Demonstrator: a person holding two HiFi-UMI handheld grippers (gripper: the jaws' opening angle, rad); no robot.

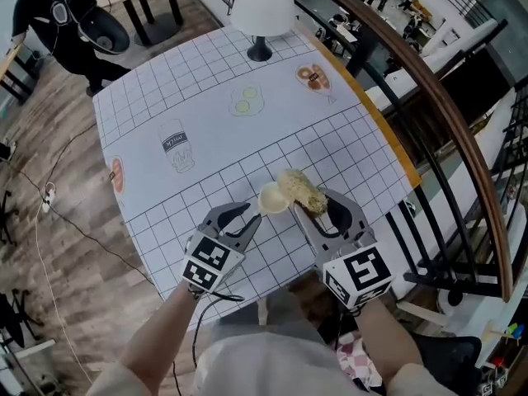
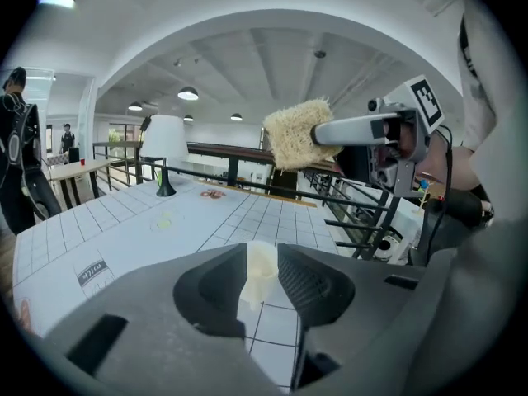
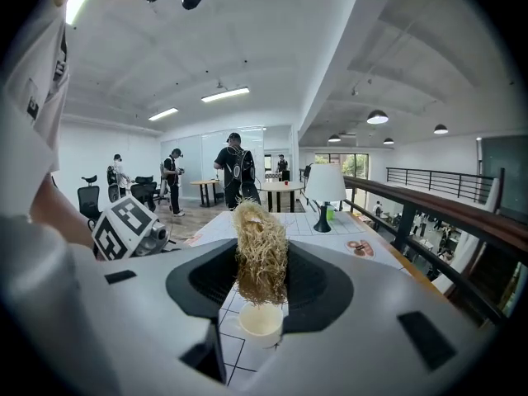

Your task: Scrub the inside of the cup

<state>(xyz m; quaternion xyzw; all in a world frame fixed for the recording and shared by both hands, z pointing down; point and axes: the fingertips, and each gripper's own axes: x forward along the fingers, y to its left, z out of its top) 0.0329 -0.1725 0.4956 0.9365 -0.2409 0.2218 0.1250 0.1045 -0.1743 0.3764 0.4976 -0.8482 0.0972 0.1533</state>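
A small cream cup (image 1: pixel 271 197) is held above the white gridded table (image 1: pixel 206 114). My left gripper (image 1: pixel 252 214) is shut on the cup (image 2: pixel 261 269), its jaws pinching the cup's wall. My right gripper (image 1: pixel 318 209) is shut on a pale fibrous scrub sponge (image 1: pixel 301 190), which sits just right of the cup's mouth. In the right gripper view the sponge (image 3: pixel 261 252) stands upright between the jaws, directly above the open cup (image 3: pixel 261 320). In the left gripper view the sponge (image 2: pixel 295 134) hangs high, apart from the cup.
A white lamp (image 1: pixel 262 11) stands at the table's far edge. Printed pictures of food (image 1: pixel 313 77) and a jar (image 1: pixel 175 145) mark the tablecloth. A black railing with a wooden rail (image 1: pixel 445 106) runs along the right. People stand in the background (image 3: pixel 235 167).
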